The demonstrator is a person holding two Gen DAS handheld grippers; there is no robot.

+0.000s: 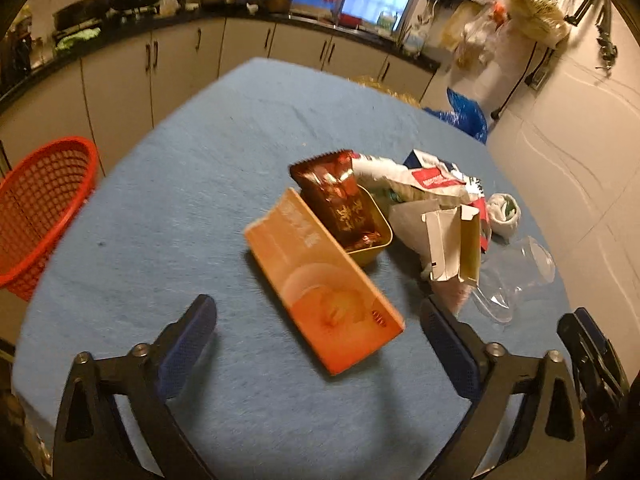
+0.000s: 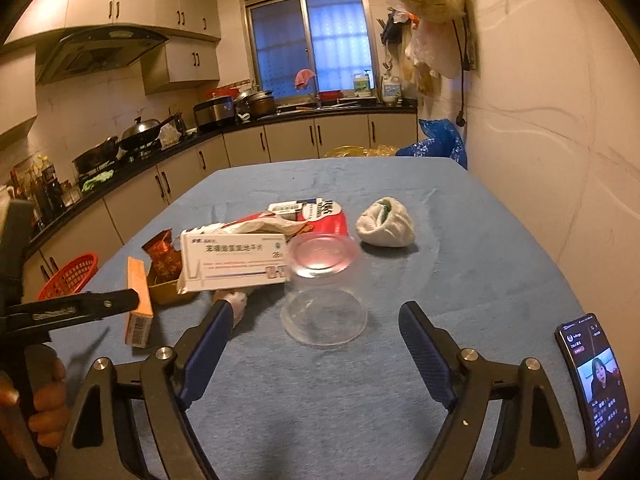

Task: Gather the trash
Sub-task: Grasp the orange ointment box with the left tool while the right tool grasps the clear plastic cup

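Observation:
A pile of trash lies on the blue table (image 1: 200, 184): an orange carton (image 1: 320, 280), a red wrapper (image 1: 340, 196) in a yellow tin (image 1: 372, 248), white paper boxes (image 1: 452, 244), a clear plastic cup (image 1: 516, 276) and a white wad (image 1: 506, 212). My left gripper (image 1: 320, 320) is open, its fingers either side of the orange carton's near end. My right gripper (image 2: 316, 320) is open just before the clear cup (image 2: 324, 292), which lies on its side. The white medicine box (image 2: 236, 260), orange carton (image 2: 138, 300) and white wad (image 2: 386, 222) also show there.
A red mesh basket (image 1: 36, 212) stands off the table's left edge, also seen in the right wrist view (image 2: 70, 276). A lit phone (image 2: 596, 384) lies at the table's right edge. Kitchen cabinets (image 1: 180, 64) run behind; a wall is on the right.

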